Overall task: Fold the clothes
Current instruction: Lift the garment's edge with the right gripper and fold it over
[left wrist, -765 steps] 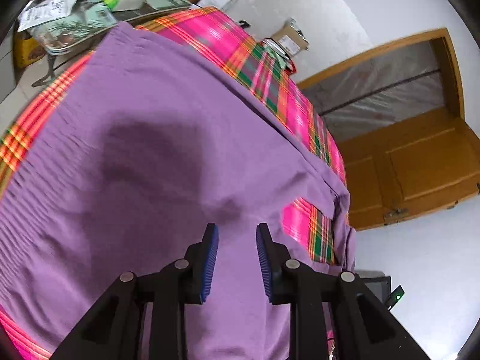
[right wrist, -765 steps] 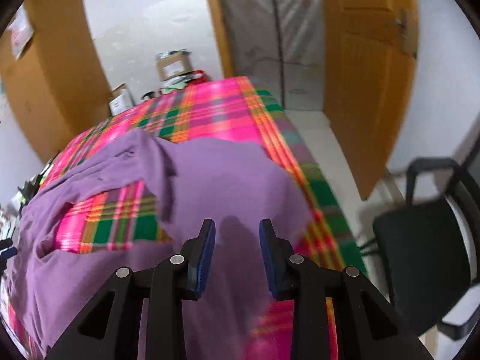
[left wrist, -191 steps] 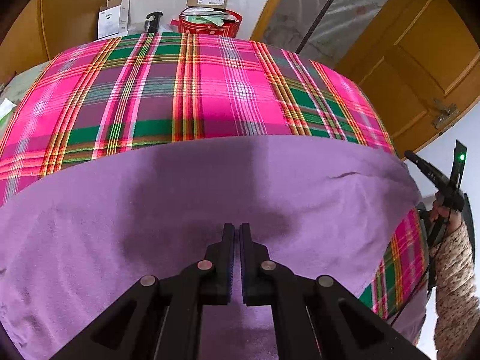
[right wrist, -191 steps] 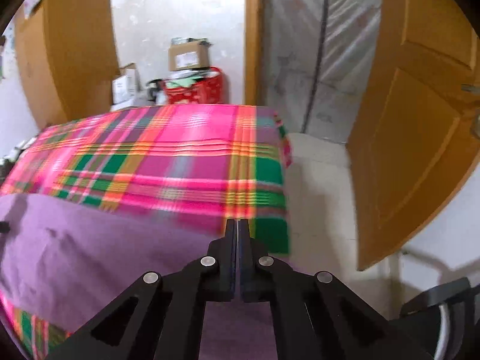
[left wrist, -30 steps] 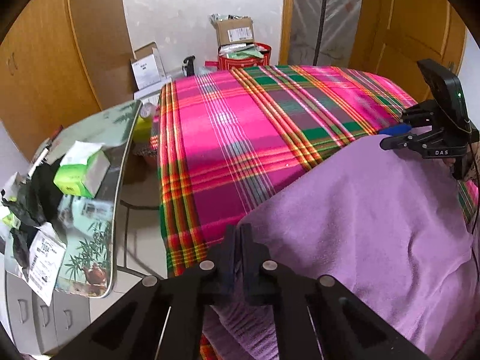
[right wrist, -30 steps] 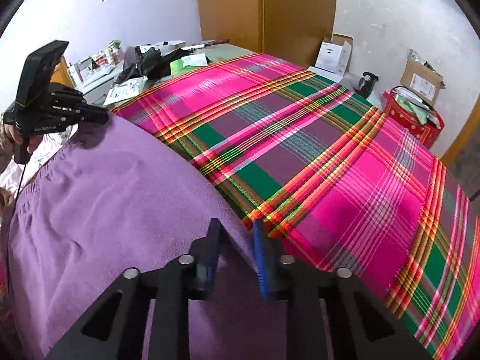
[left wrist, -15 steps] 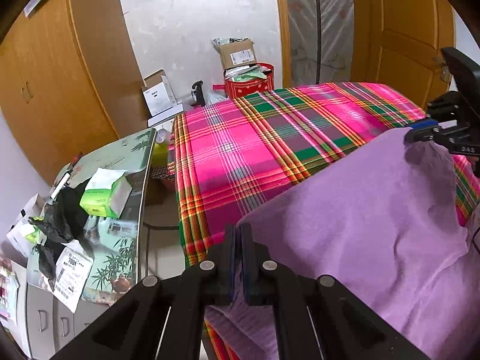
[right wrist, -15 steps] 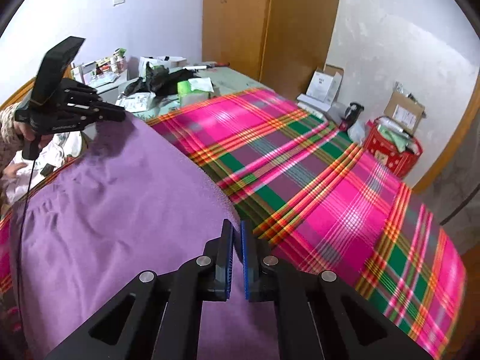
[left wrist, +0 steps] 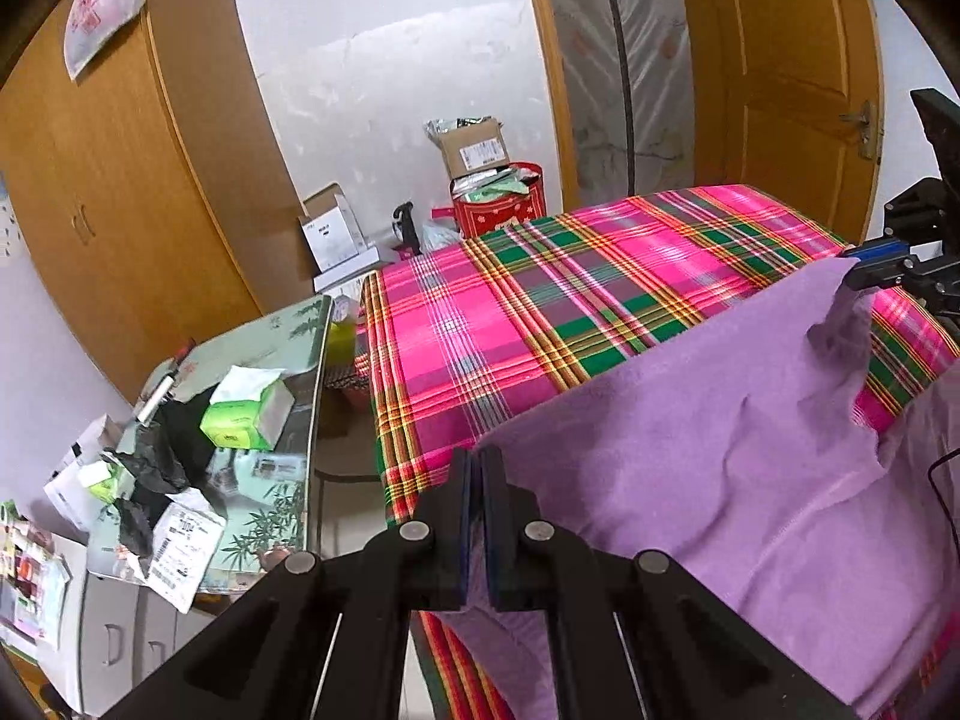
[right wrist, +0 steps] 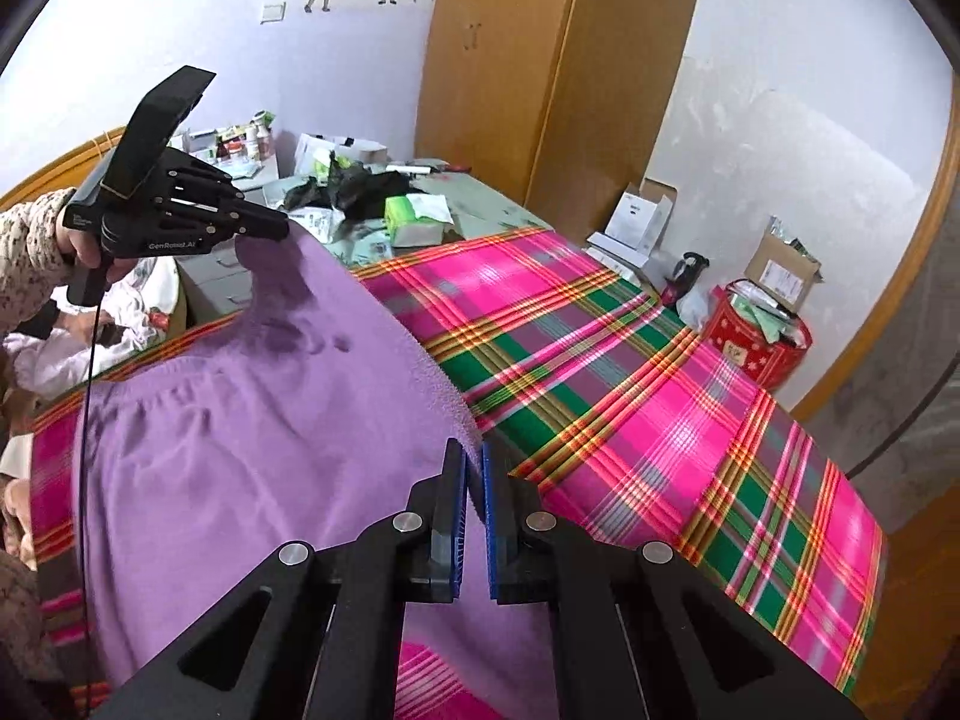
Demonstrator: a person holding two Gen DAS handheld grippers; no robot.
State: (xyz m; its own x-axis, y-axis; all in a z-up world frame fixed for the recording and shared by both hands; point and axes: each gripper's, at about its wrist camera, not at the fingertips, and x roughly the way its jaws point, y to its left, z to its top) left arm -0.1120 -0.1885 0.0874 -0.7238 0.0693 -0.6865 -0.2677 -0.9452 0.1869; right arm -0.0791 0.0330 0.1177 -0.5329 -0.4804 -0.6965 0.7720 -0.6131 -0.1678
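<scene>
Purple garment (left wrist: 708, 438) hangs stretched between my two grippers above the pink plaid bed (left wrist: 540, 300). My left gripper (left wrist: 478, 480) pinches one corner tight; my right gripper (right wrist: 473, 480) has clamped onto the other, cloth caught between its blue pads (right wrist: 487, 510).

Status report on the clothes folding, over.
Left gripper and right gripper both shut on the purple garment, jaws pinching its edge. Garment lifted off the plaid bedspread. Nothing in the way.
</scene>
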